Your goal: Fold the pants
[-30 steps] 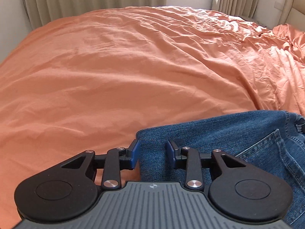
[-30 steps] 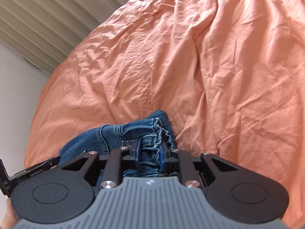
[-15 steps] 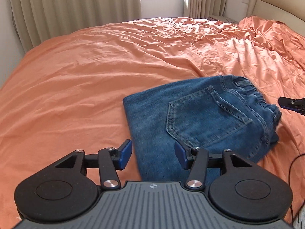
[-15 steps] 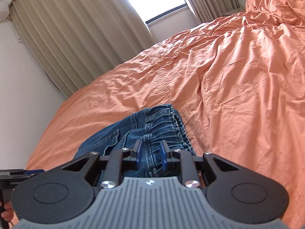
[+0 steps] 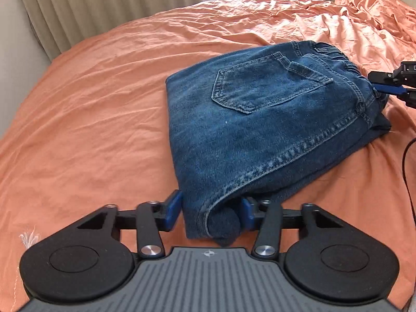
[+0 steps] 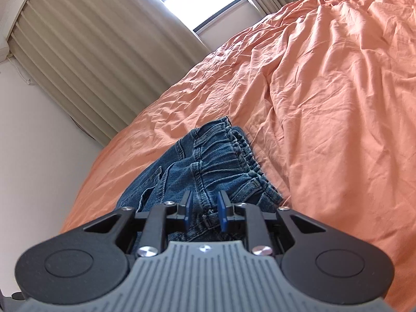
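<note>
While the folded jeans [image 5: 262, 119] lie on the orange bed [image 5: 85, 109], the left gripper [image 5: 209, 214] is closing its jaws around their near folded corner. The right gripper [image 6: 204, 209] stands clenched on the waistband at the far end, with open bedspread all round.

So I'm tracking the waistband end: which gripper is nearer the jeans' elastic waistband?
Right. The right gripper has denim beside the elastic waistband between its pads; the left gripper is closing around the jeans' opposite folded corner.
</note>
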Tool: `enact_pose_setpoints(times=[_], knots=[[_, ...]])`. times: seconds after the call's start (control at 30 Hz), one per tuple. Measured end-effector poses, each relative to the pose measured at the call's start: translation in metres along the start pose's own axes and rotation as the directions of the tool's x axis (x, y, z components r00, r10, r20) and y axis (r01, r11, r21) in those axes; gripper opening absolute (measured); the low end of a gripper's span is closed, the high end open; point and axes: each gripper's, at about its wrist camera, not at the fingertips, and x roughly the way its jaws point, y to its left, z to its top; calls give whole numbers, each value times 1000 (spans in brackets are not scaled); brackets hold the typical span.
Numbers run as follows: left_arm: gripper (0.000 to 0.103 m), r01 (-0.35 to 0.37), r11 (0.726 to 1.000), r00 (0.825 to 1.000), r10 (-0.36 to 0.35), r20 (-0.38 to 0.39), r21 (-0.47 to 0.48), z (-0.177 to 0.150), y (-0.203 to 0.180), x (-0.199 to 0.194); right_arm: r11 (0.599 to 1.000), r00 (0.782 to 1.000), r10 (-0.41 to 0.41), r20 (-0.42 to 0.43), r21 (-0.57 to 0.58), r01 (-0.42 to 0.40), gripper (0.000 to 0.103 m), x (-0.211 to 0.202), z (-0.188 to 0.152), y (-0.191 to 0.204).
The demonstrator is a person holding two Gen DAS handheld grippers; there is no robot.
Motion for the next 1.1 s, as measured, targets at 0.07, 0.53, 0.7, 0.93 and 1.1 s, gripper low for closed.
enact_pose_setpoints(times=[0.07, 0.53, 0.7, 0.93, 1.1], knots=[[23, 0, 998, 999, 2, -36, 61, 4, -2, 3, 1000, 1000, 1, -4, -5, -1, 17, 1, 1, 0], [19, -77, 615, 991, 135, -8, 785, -51, -57, 30, 1000, 997, -28, -75, 9, 29, 12, 14, -2, -8], [19, -73, 636, 991, 132, -15, 768, -57, -55, 36, 1000, 997, -16, -80, 8, 17, 11, 19, -4, -12], [26, -93, 668, 990, 138, 0, 738, -55, -56, 5, 999, 997, 5, -76, 50, -1, 11, 15, -2, -19], [34, -18, 735, 995, 77, -56, 677, -55, -43, -16, 996, 998, 33, -57, 88, -27, 35, -8, -2, -19]])
